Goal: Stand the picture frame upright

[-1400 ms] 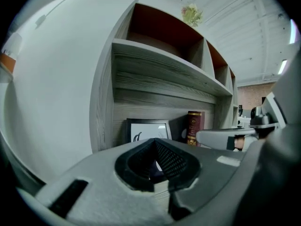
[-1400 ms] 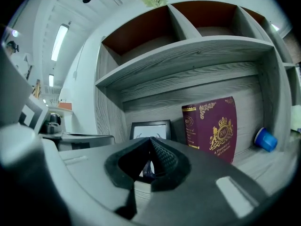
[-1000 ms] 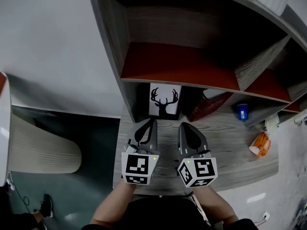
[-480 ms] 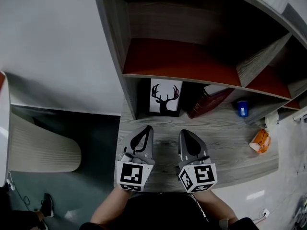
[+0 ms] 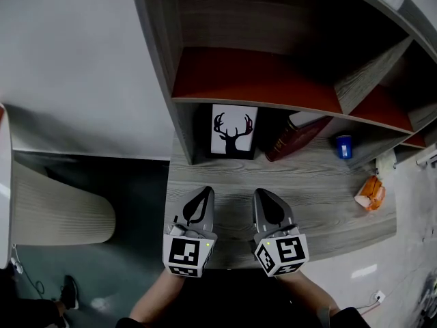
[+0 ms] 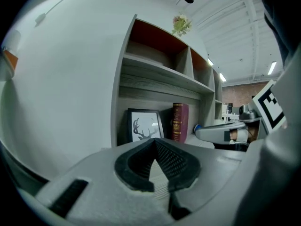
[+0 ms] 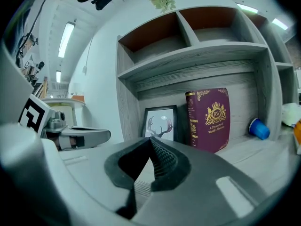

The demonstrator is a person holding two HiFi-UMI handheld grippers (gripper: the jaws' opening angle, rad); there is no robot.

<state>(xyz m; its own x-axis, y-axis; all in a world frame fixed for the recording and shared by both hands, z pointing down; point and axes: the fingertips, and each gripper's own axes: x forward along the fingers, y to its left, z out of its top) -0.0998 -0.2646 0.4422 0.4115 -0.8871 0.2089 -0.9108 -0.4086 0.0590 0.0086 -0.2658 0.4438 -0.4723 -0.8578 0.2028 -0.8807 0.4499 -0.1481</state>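
The picture frame [image 5: 233, 131] stood upright at the back of the tabletop [image 5: 321, 183], under the lowest shelf, at twelve o'clock from both grippers. Its long axis ran vertically and its deer print faced the person. A maroon book [image 5: 297, 137] stood just at its three o'clock. The left gripper [image 5: 203, 195] and right gripper [image 5: 265, 197] hung side by side, well apart from the frame, jaws pressed together on nothing.

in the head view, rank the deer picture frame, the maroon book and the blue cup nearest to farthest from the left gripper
1. picture frame, almost straight ahead of the left gripper, under the shelf.
2. maroon book, just right of the frame.
3. blue cup, farthest off to the right, at the back of the desk.
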